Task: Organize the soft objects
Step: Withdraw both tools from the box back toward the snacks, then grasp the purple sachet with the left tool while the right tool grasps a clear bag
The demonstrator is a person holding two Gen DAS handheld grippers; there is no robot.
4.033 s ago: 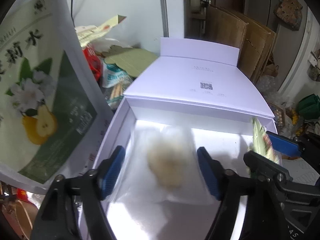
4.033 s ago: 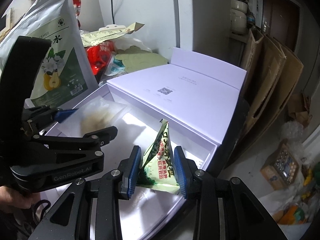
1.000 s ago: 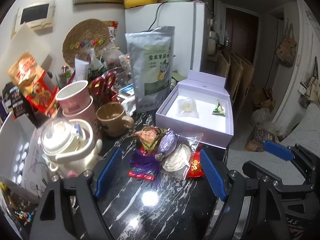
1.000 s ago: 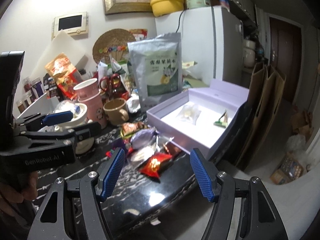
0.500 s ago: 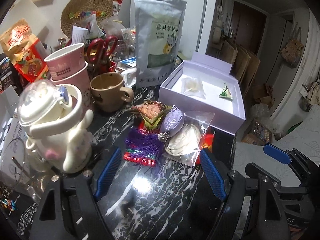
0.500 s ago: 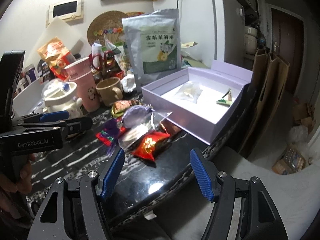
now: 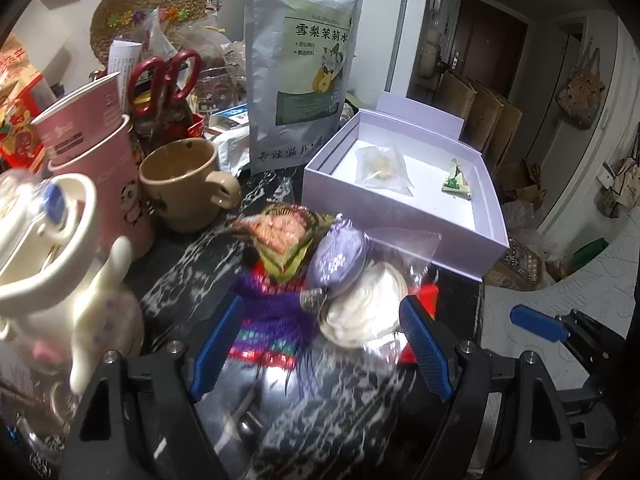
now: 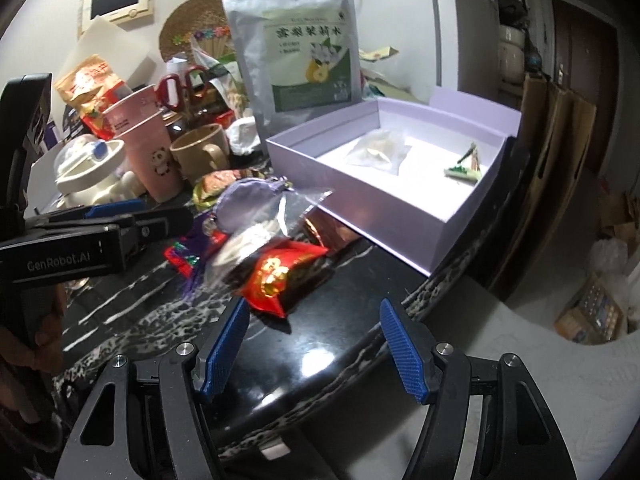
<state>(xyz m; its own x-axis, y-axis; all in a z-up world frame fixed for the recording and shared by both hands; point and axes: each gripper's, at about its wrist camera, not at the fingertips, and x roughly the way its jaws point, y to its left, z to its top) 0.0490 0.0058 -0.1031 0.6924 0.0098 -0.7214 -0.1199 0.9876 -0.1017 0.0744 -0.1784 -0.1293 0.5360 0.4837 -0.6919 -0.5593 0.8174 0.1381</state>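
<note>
A pile of soft things lies on the black marble counter: a purple pouch (image 7: 340, 260), a clear bag with a white lump (image 7: 366, 304), a purple tasselled cloth (image 7: 272, 316), a triangular sachet (image 7: 280, 236) and a red packet (image 8: 280, 276). My left gripper (image 7: 320, 340) is open and empty, just short of the pile. My right gripper (image 8: 314, 344) is open and empty, just in front of the red packet. The open lilac box (image 7: 400, 216) holds a clear bag (image 7: 382, 166) and a green triangular packet (image 7: 456, 180).
A tan mug (image 7: 180, 184), pink paper cups (image 7: 96, 156) and a white teapot (image 7: 48, 248) stand at the left. A tall silver tea bag (image 7: 300, 60) stands behind the box. The counter's edge (image 8: 440, 292) drops off at the right.
Both grippers let go their items in the box, drew back, and have moved in closer to the pile on the counter. Both are open and empty.
</note>
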